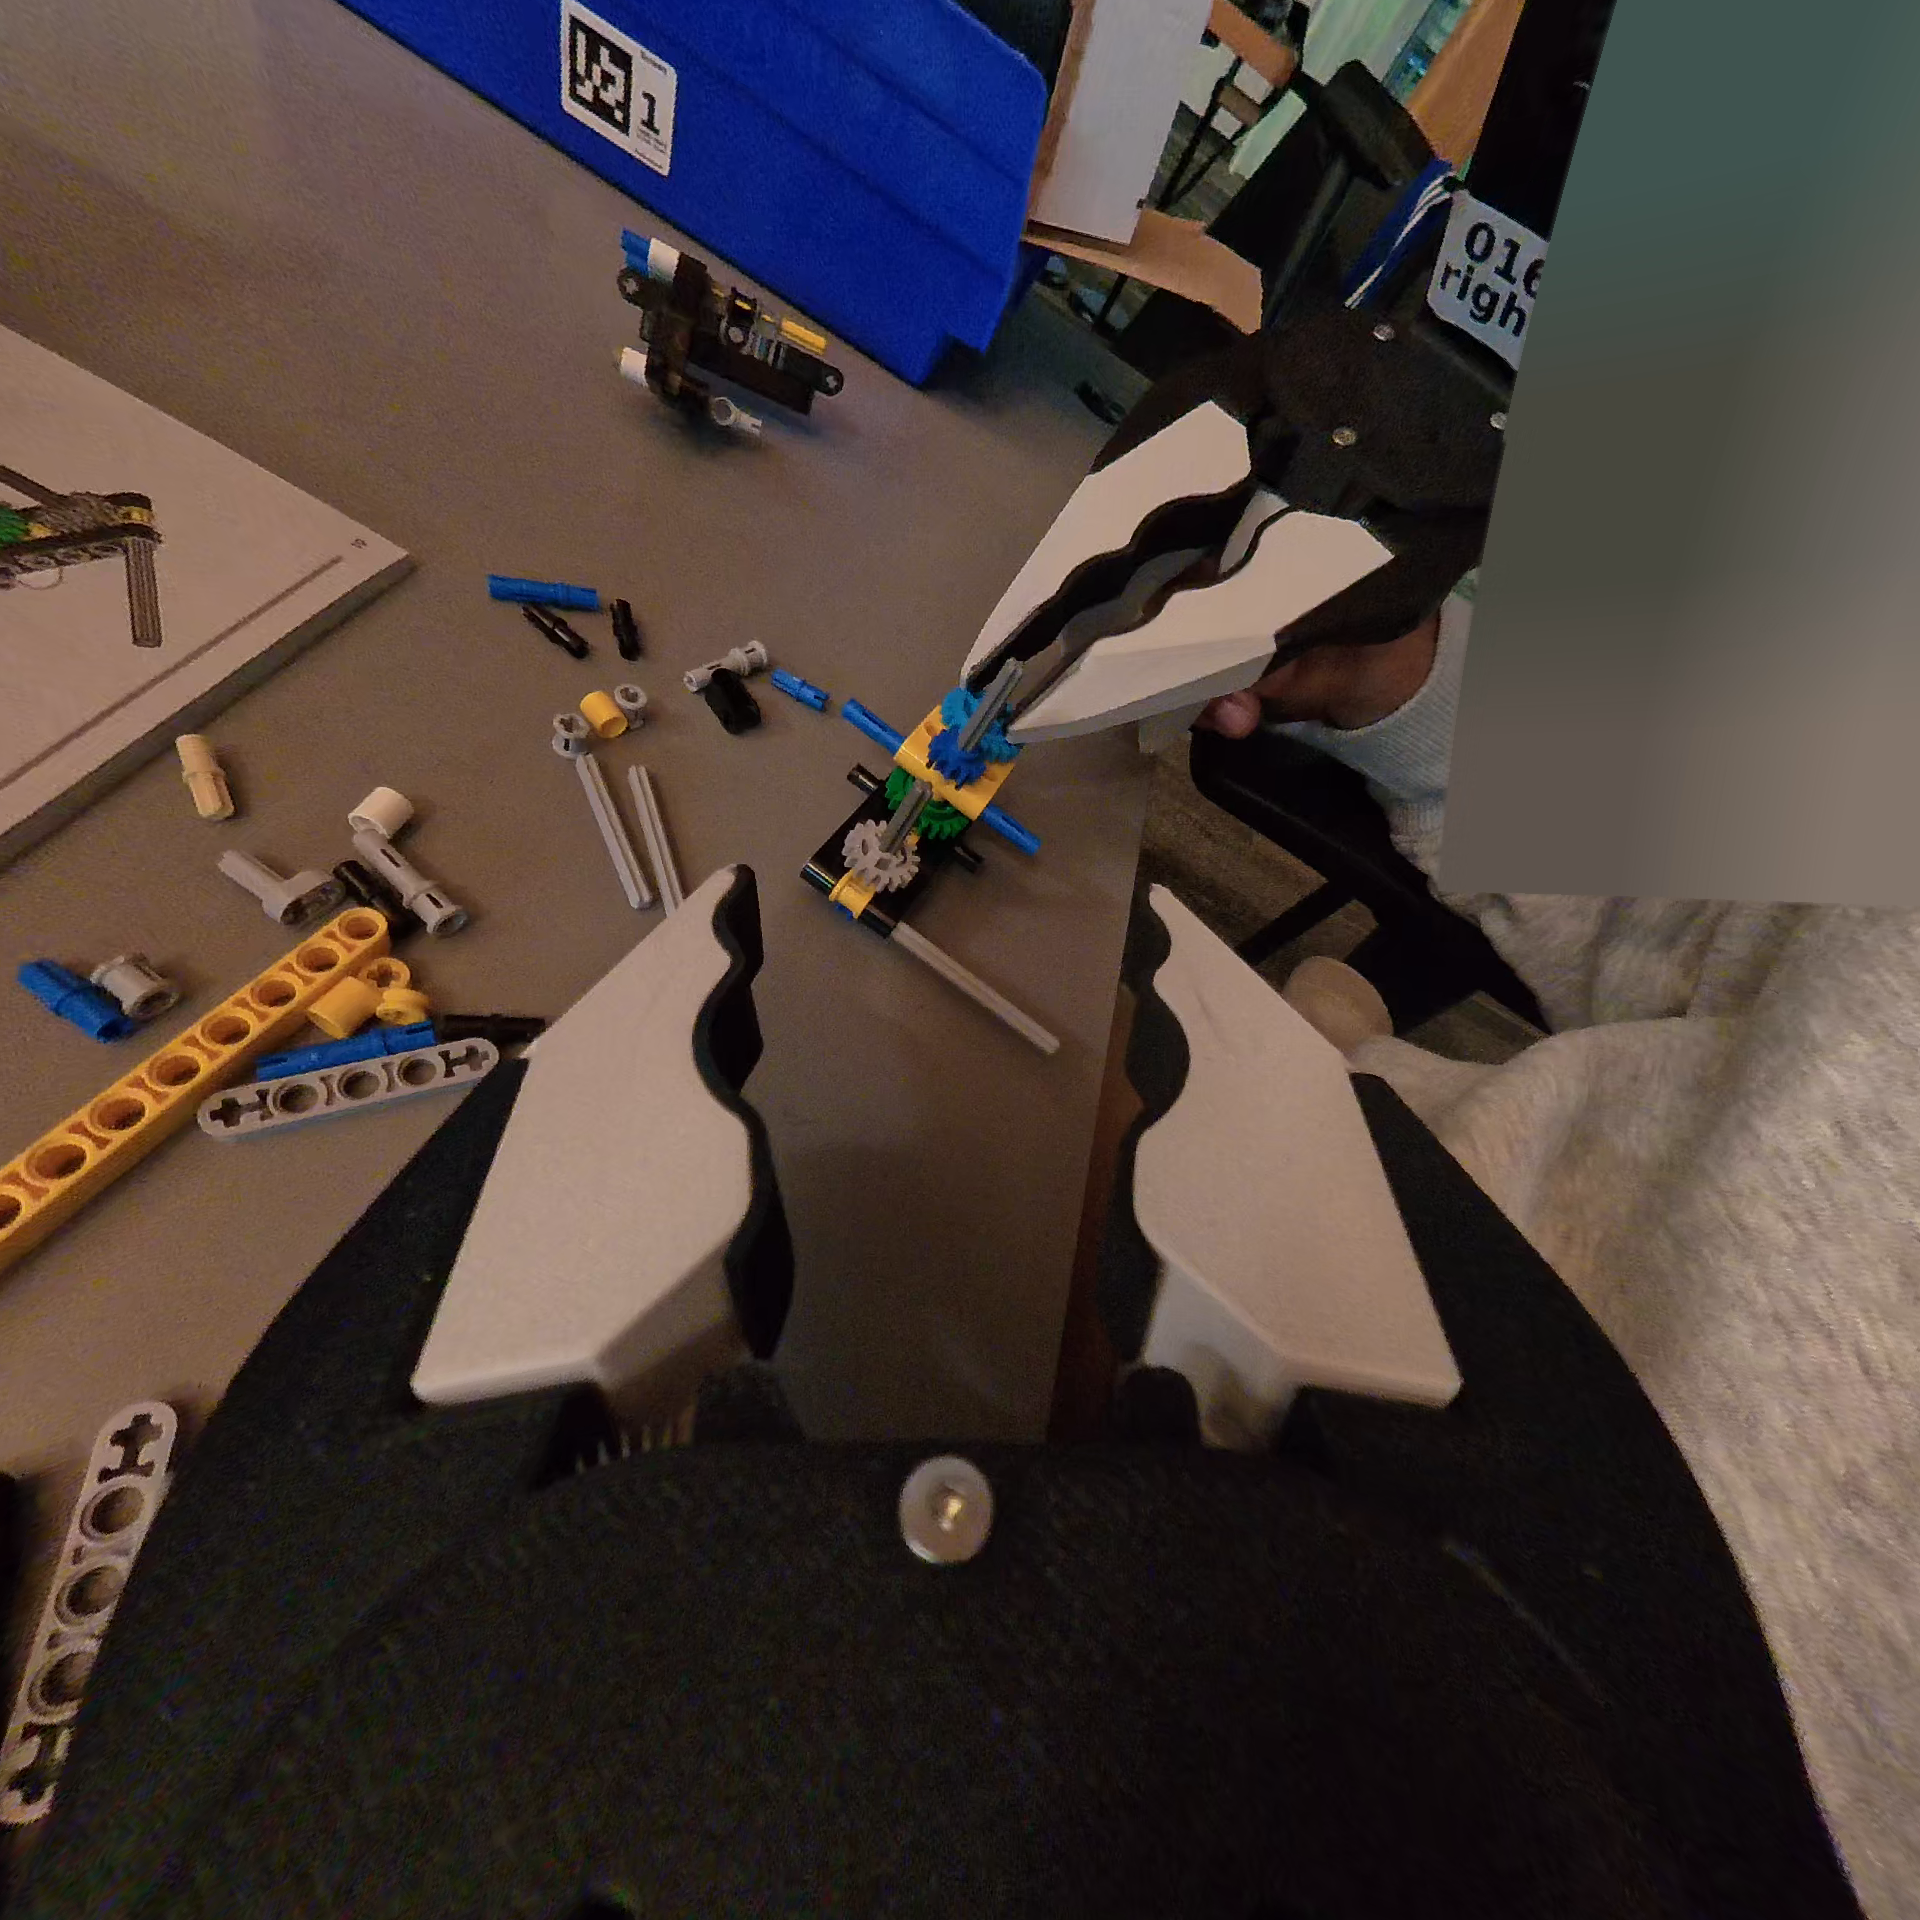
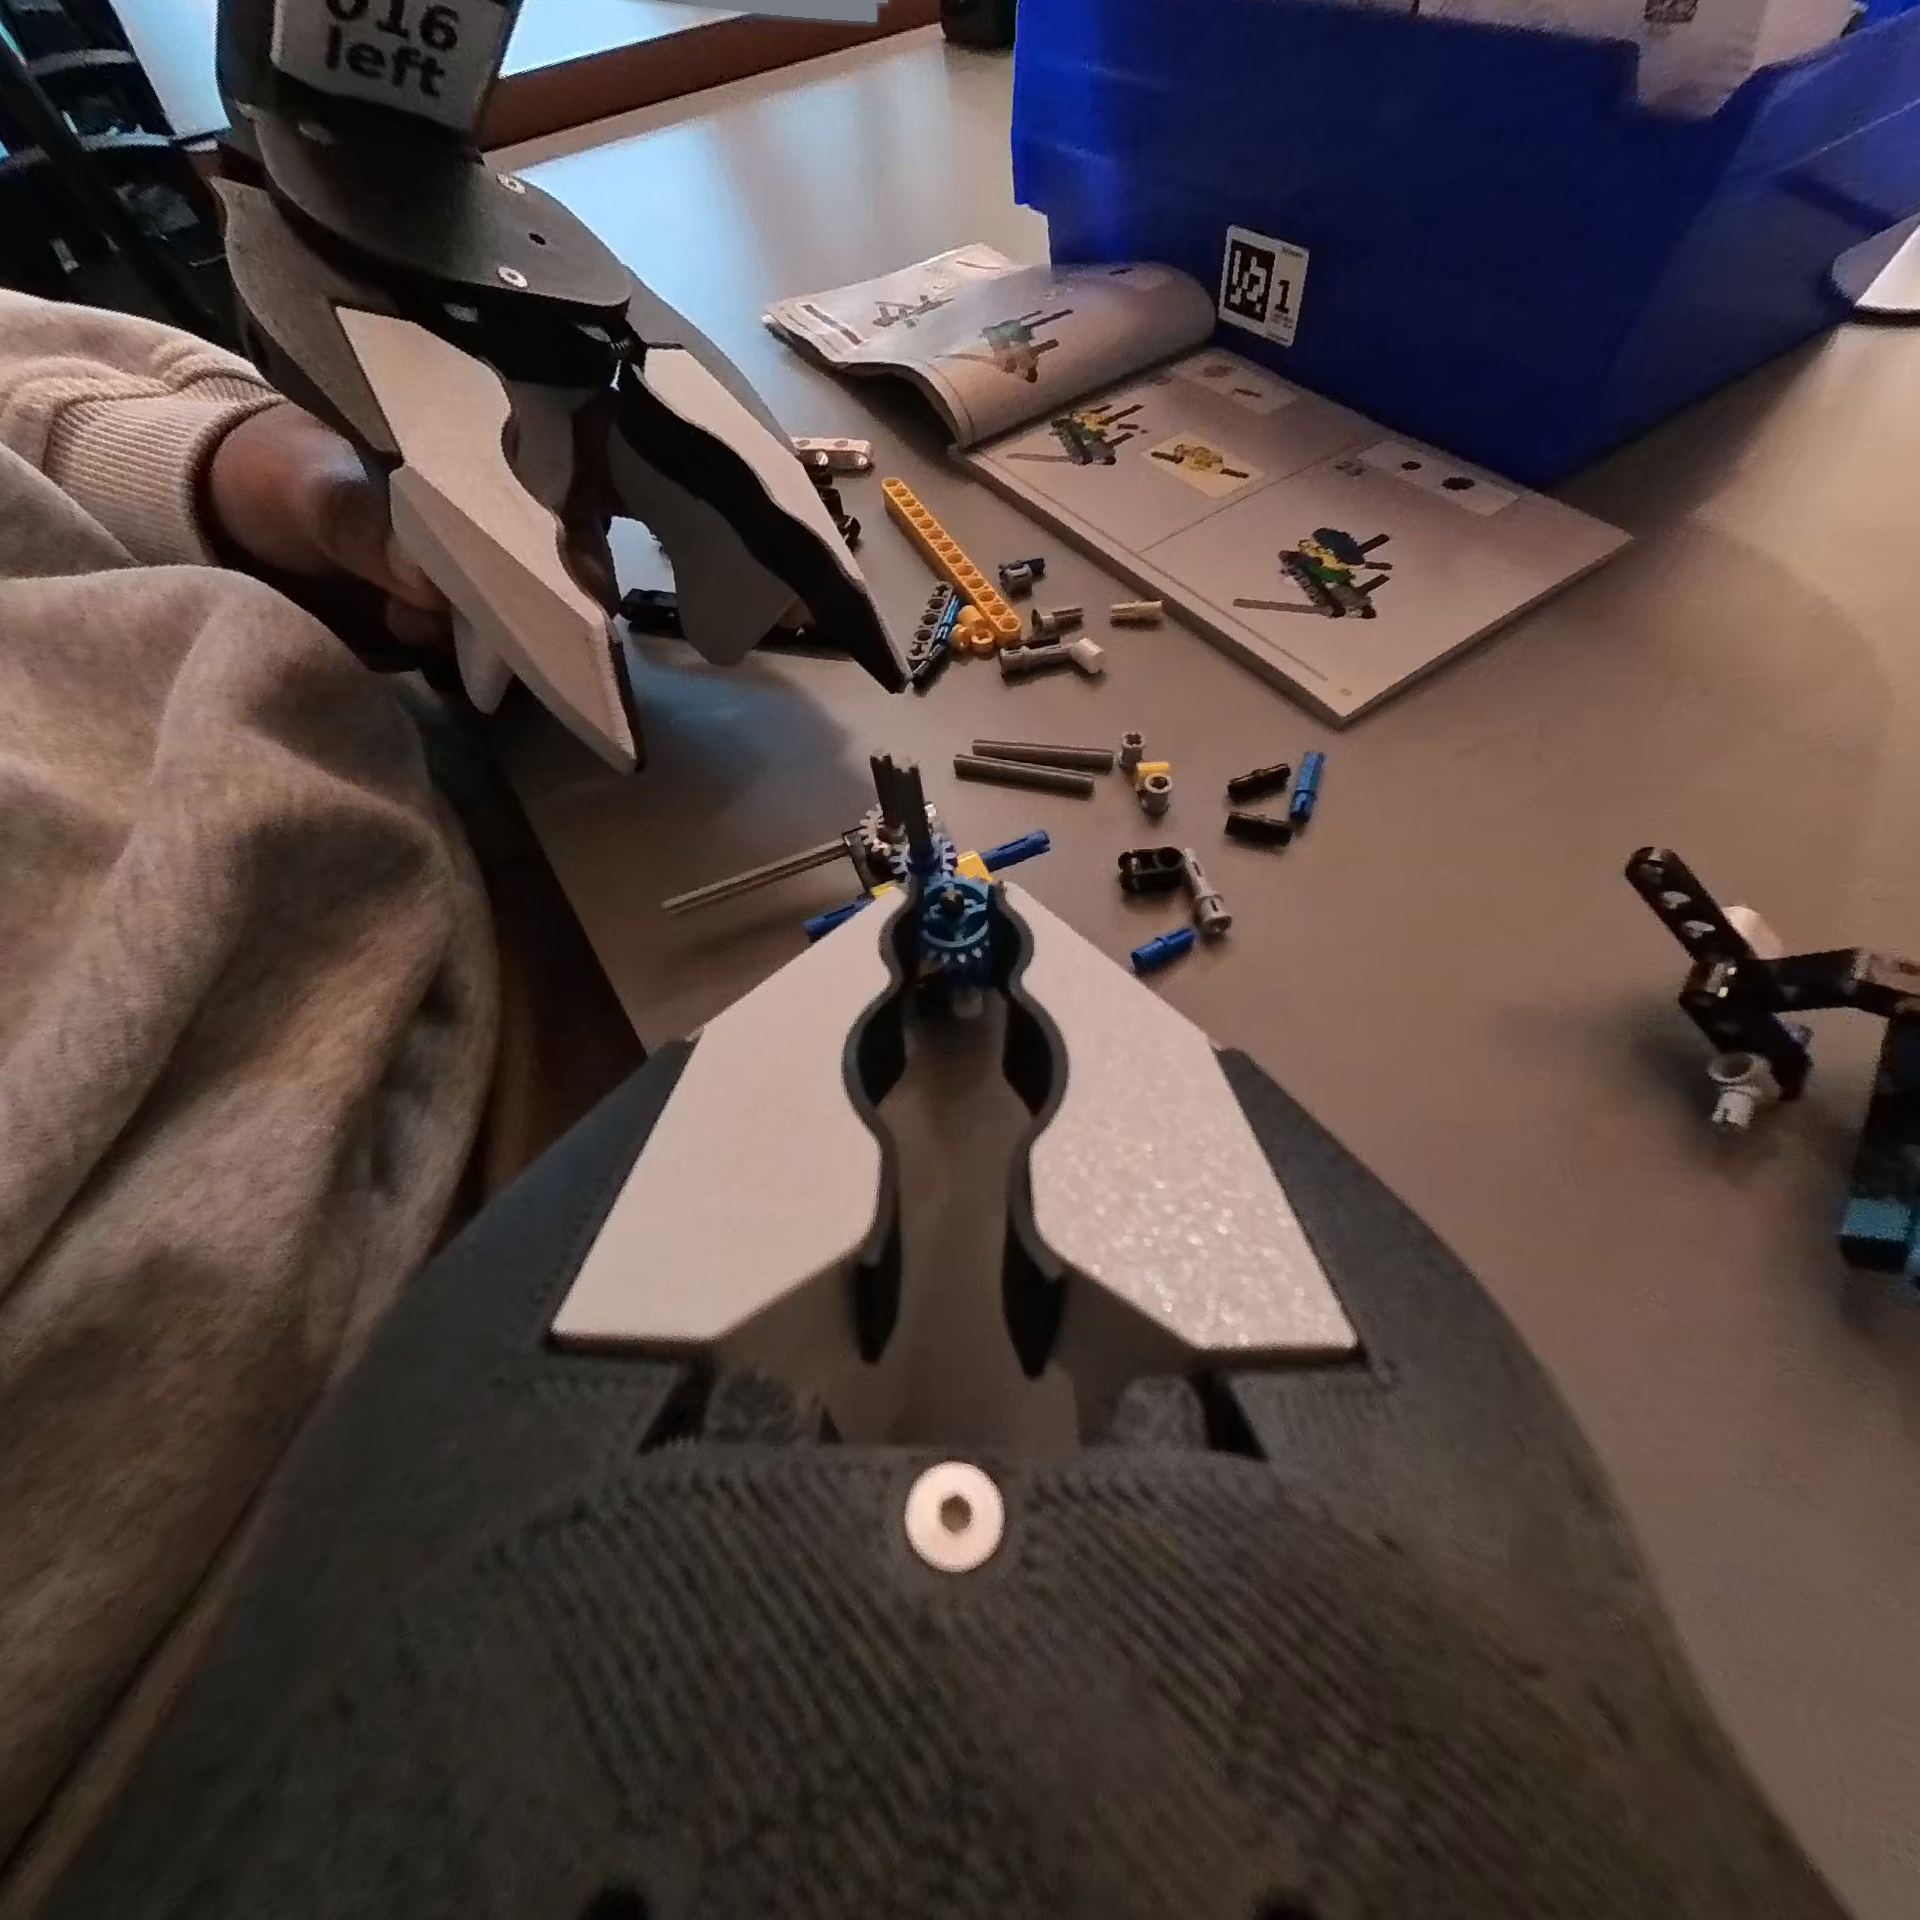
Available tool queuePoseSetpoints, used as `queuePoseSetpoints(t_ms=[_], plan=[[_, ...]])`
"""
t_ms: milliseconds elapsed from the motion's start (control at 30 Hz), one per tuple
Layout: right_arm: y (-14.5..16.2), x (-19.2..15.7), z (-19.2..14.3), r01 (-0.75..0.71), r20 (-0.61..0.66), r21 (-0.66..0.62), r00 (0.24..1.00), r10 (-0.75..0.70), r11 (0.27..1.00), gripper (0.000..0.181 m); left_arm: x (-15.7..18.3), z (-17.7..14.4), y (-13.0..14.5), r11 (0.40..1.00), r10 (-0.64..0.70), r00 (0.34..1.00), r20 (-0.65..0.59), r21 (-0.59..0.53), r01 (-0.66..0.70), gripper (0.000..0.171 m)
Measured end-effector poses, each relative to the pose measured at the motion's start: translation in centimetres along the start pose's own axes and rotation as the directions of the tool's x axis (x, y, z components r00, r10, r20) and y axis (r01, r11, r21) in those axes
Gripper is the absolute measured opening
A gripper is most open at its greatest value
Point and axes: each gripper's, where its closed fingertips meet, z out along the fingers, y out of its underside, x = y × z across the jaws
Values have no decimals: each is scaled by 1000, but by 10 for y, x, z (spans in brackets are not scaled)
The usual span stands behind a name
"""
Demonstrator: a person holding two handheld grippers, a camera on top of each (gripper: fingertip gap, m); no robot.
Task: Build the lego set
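Gear assembly [image 1: 920, 805]: on table [image 1: 914, 1195] near its edge, directly ahead of left tongs [image 1: 940, 904], jaws released, empty. Right tongs [image 2: 951, 914] nearer, clenched on its blue gear [image 2: 951, 928]. Long grey axle [image 1: 977, 987] points back toward left tongs.

Parts ahead of the grippers

Gear assembly [image 1: 920, 821] sits at right gripper [image 1: 987, 707] tips; loose pieces [image 1: 623, 717] left, bin [image 1: 821, 156] beyond.

My fingers work over a smooth grey table [image 1: 312, 260]. On it lie an open paper instruction booklet [image 2: 1382, 561], a blue plastic bin [image 1: 831, 135], a long yellow holed beam [image 1: 187, 1070], two thin grey axles [image 1: 634, 831], scattered small pins and a dark half-built assembly [image 1: 727, 338].
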Motion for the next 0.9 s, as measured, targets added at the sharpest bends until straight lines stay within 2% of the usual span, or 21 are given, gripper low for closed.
queuePoseSetpoints(t_ms=[500,567,633,767,900], plan=[[0,-1,0,13,-8,0,1000,-13,1000,9,0,0,0,1000,2,1000,2,1,-2,70],[-1,-1,-1,17,-4,6,1000,-17,1000,18,0,0,0,1000,3,1000,3,1,-3,70],[-9,-2,-5,4,9,57,1000,-4,998,26,0,0,0,1000,4,1000,5,0,-4,70],[-32,4,-22,-68,34,224,998,62,972,30,0,0,1,1000,7,1000,6,-5,-7,70],[-34,7,-26,-76,28,240,997,71,968,30,0,1,1,1000,8,1000,8,-11,-8,70]])
